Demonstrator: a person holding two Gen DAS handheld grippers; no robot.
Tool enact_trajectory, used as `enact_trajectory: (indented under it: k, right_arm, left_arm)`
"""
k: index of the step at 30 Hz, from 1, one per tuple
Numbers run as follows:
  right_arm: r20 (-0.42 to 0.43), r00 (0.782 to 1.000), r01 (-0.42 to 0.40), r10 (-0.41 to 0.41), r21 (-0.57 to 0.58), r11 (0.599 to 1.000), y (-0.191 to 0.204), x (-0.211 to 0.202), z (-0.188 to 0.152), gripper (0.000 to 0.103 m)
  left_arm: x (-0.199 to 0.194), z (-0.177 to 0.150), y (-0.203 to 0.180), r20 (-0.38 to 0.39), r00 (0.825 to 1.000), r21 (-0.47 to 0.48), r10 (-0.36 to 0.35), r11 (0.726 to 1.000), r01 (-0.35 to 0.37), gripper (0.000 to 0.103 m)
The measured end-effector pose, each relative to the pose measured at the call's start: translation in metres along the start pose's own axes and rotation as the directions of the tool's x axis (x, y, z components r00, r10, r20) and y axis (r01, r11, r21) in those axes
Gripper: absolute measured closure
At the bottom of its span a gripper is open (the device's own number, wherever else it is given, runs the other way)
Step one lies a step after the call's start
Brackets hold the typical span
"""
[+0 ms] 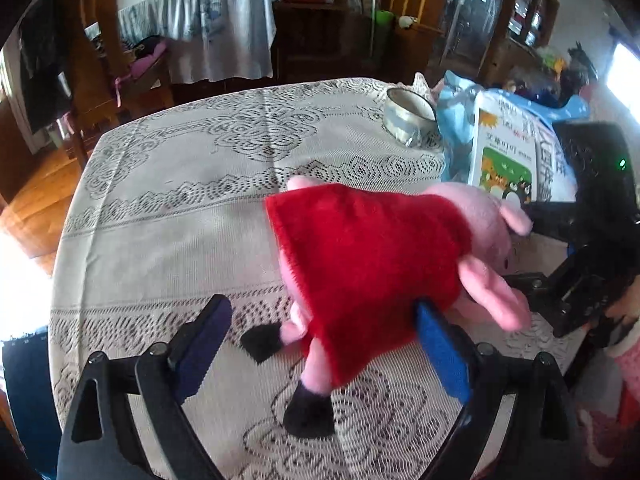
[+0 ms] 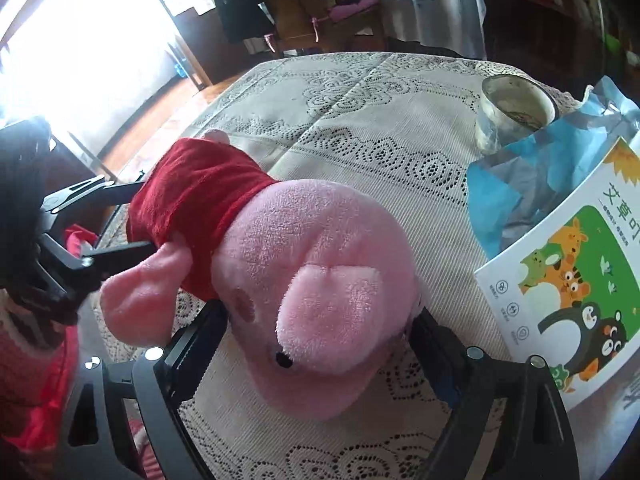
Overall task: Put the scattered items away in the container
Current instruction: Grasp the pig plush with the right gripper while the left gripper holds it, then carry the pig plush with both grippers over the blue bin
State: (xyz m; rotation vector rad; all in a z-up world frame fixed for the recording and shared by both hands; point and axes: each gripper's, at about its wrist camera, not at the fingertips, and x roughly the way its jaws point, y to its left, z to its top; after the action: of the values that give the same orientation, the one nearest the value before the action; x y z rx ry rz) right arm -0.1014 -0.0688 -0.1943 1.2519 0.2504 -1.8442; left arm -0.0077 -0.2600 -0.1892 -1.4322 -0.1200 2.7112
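A pink plush pig in a red dress [image 1: 372, 256] hangs above the lace-covered table [image 1: 180, 208]. My right gripper [image 2: 320, 344] is shut on the pig's head [image 2: 312, 280], with a finger on each side. My left gripper [image 1: 324, 336] is open around the pig's legs and dress hem; its right pad [image 1: 442, 354] touches the dress, its left pad [image 1: 200, 344] stands clear. The right gripper shows in the left wrist view [image 1: 576, 280] at the pig's head. A blue bag [image 2: 532, 184] lies at the right.
A white printed box [image 2: 568, 280] lies on the blue bag [image 1: 456, 128]. A metal tin [image 2: 516, 112] stands behind it near the table's far right edge. Chairs and a cloth-draped cabinet [image 1: 216, 28] stand beyond the table.
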Motion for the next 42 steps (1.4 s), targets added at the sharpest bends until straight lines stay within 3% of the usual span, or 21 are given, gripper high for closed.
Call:
enact_trajectory:
  k: [3, 5, 6, 8, 13, 18, 26, 35, 42]
  right_arm:
    - [-0.012, 0.999, 0.04, -0.04, 0.012, 0.999, -0.001, 0.011, 0.001, 0.002]
    - [0.004, 0.999, 0.045, -0.046, 0.03, 0.999, -0.001, 0.012, 0.001, 0.002]
    - [0.015, 0.999, 0.044, -0.045, 0.039, 0.998, -0.001, 0.012, 0.001, 0.007]
    - [0.026, 0.999, 0.044, -0.046, 0.051, 0.998, 0.0, 0.01, 0.001, 0.014]
    - [0.046, 0.996, 0.074, -0.076, 0.036, 0.997, 0.011, -0.004, -0.002, 0.02]
    - [0.108, 0.992, 0.067, -0.067, 0.0, 0.998, 0.033, -0.034, -0.003, 0.02]
    - [0.163, 0.986, 0.054, -0.035, -0.117, 0.992, 0.1, -0.059, 0.003, 0.02]
    - [0.147, 0.988, -0.008, 0.051, -0.277, 0.961, 0.2, -0.036, 0.029, 0.02]
    - [0.076, 0.992, -0.068, 0.105, -0.389, 0.919, 0.289, 0.016, 0.049, 0.02]
  left_arm:
    - [0.009, 0.004, 0.001, 0.02, 0.998, -0.023, -0.065, 0.998, 0.066, 0.013]
    - [0.011, 0.005, 0.003, 0.027, 0.994, -0.043, -0.109, 0.993, 0.11, 0.035]
    - [0.009, 0.005, 0.003, 0.032, 0.992, -0.051, -0.124, 0.991, 0.125, 0.04]
    - [0.006, 0.004, 0.0, 0.039, 0.992, -0.051, -0.122, 0.991, 0.124, 0.045]
    - [-0.012, 0.001, -0.007, 0.061, 0.993, -0.056, -0.101, 0.993, 0.105, 0.052]
    - [-0.046, -0.001, -0.011, 0.112, 0.99, -0.07, -0.085, 0.993, 0.093, 0.052]
    - [-0.109, -0.018, 0.005, 0.166, 0.986, -0.109, 0.009, 0.994, 0.009, 0.052]
    - [-0.177, -0.066, 0.067, 0.204, 0.967, -0.218, 0.155, 0.97, -0.109, 0.052]
    - [-0.208, -0.119, 0.135, 0.186, 0.95, -0.343, 0.249, 0.923, -0.175, 0.052]
